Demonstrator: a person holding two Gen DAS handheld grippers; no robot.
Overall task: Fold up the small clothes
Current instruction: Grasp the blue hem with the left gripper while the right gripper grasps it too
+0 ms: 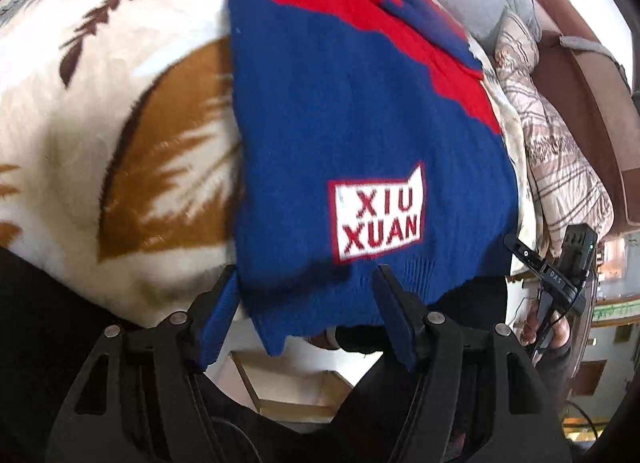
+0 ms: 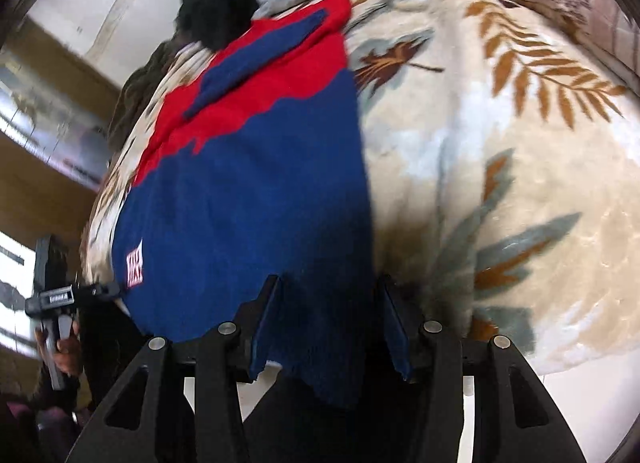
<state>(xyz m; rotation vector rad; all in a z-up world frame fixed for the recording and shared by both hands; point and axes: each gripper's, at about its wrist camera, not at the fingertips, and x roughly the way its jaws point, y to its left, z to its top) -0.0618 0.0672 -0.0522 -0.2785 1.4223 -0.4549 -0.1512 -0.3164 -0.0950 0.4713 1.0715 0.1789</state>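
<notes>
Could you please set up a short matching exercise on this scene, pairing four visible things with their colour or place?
Things:
1. Hem end of the sweater
2. Collar end of the sweater
3. Label reading XIU XUAN
4. Blanket

Colour or place:
A. White patch with red letters, on the blue part
B. Cream with brown leaf print, under the sweater
C. Red, far from both claws
D. Blue, lying between the fingers of the left claw and the right claw

Pairs: 1-D, 2-C, 3-A, 4-B
</notes>
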